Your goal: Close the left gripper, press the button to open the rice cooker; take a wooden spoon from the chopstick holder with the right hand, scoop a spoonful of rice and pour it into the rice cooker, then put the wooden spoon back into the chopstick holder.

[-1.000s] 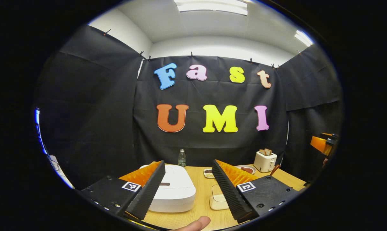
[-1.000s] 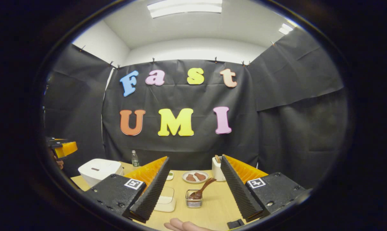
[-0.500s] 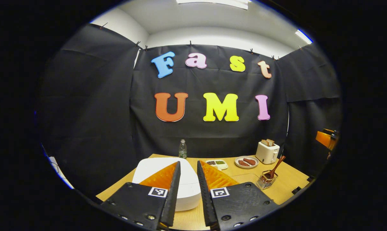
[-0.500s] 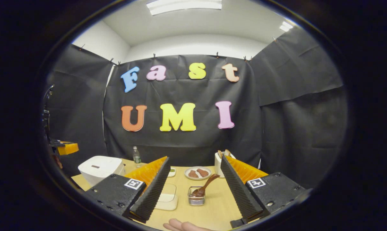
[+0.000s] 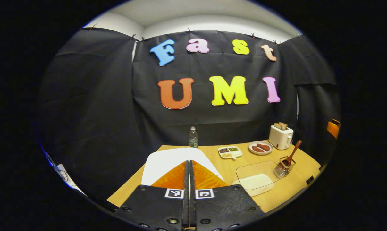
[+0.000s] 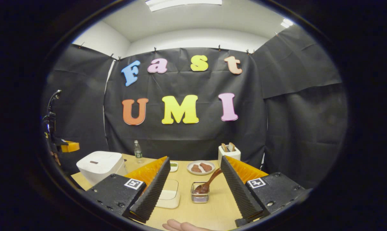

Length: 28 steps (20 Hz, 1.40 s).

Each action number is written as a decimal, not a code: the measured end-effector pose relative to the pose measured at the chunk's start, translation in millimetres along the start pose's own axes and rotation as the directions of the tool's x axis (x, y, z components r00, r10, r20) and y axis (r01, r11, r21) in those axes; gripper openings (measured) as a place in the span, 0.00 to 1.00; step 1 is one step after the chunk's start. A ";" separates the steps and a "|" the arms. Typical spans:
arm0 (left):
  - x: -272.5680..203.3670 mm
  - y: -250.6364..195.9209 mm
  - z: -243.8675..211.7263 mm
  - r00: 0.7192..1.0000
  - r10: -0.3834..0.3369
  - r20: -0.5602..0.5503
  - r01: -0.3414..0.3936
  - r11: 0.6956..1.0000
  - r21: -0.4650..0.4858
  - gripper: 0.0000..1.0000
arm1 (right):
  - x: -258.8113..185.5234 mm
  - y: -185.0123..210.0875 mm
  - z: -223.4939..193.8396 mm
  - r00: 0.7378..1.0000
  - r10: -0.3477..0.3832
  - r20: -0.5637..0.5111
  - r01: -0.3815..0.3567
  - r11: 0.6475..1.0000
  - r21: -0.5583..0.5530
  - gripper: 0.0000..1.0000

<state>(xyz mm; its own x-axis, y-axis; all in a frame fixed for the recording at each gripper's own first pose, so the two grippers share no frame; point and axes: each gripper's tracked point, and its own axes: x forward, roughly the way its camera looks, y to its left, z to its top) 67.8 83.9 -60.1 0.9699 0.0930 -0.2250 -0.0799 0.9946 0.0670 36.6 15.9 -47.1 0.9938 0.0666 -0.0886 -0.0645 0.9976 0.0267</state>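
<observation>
Grippers, two. Left gripper: fingers pressed together with nothing between them, held above the white rice cooker, its tips over the lid; whether the tips touched the lid could not be told. Right gripper: fingers spread wide apart, empty, raised over the near edge of the table and aimed at the chopstick holder.

Rice cooker: lid down, standing at the left end of the table; seen in the right gripper view with a small dark button on top.

Chopstick holder: small wire basket, upright near the middle of the table in the right gripper view, between the right gripper's fingers and farther off; at the right side of the table in the left gripper view.

Wooden spoon: standing in the chopstick holder, handle tilted up and to the right; also seen in the left gripper view.

Clear container: shallow, holding white rice, set between the rice cooker and the chopstick holder.

Divided dish: small portions of several colours, behind the container.

Plate: two brown pieces on it, beside the divided dish.

Toaster: white, bread slices standing in its slots, at the far right corner.

Water bottle: upright at the far edge, against the wall.

Fingertips of a person: at the bottom of the right gripper view.
</observation>
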 end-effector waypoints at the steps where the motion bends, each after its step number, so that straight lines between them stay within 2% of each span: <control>1: 6.0 1.0 -9.1 1.000 0.002 -0.029 -0.002 1.000 0.004 0.00 | 1.8 -0.8 -2.4 1.000 0.001 -0.004 -0.001 1.000 0.003 0.99; 7: 57.2 22.5 -40.5 0.984 0.031 -0.174 -0.036 0.999 -0.029 0.00 | 12.1 -8.9 -14.5 1.000 -0.009 -0.010 0.009 1.000 0.001 1.00; 9: 69.0 34.3 -54.3 0.974 0.054 -0.220 -0.070 0.995 -0.068 0.00 | 14.6 -8.9 -17.4 1.000 -0.002 -0.002 0.002 1.000 -0.004 0.99; 11: 77.8 31.0 -68.7 0.964 0.037 -0.265 -0.067 0.992 -0.104 0.00 | 17.4 -11.4 -23.6 1.000 -0.002 0.001 0.002 1.000 -0.011 1.00; 17: 97.5 21.4 -81.6 0.958 0.009 -0.285 -0.056 0.986 -0.157 0.00 | 23.0 -6.6 -47.9 0.998 0.050 -0.046 -0.049 0.998 0.026 0.99; 27: 95.2 20.9 -88.9 0.950 0.012 -0.313 -0.060 0.988 -0.145 0.00 | 27.4 -22.0 -54.0 0.999 0.009 -0.043 -0.008 1.000 0.021 1.00; 28: 94.3 19.6 -95.0 0.940 0.002 -0.342 -0.061 0.985 -0.163 0.00 | 26.8 -21.7 -54.3 0.999 0.008 -0.044 -0.008 1.000 0.020 0.99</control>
<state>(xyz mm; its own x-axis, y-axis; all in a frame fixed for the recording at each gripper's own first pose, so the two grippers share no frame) 135.7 116.7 -172.4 0.8329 0.1054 -0.5434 -0.1756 0.9813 -0.0787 59.7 -2.9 -104.1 0.9883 0.0759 -0.1324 -0.0702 0.9964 0.0473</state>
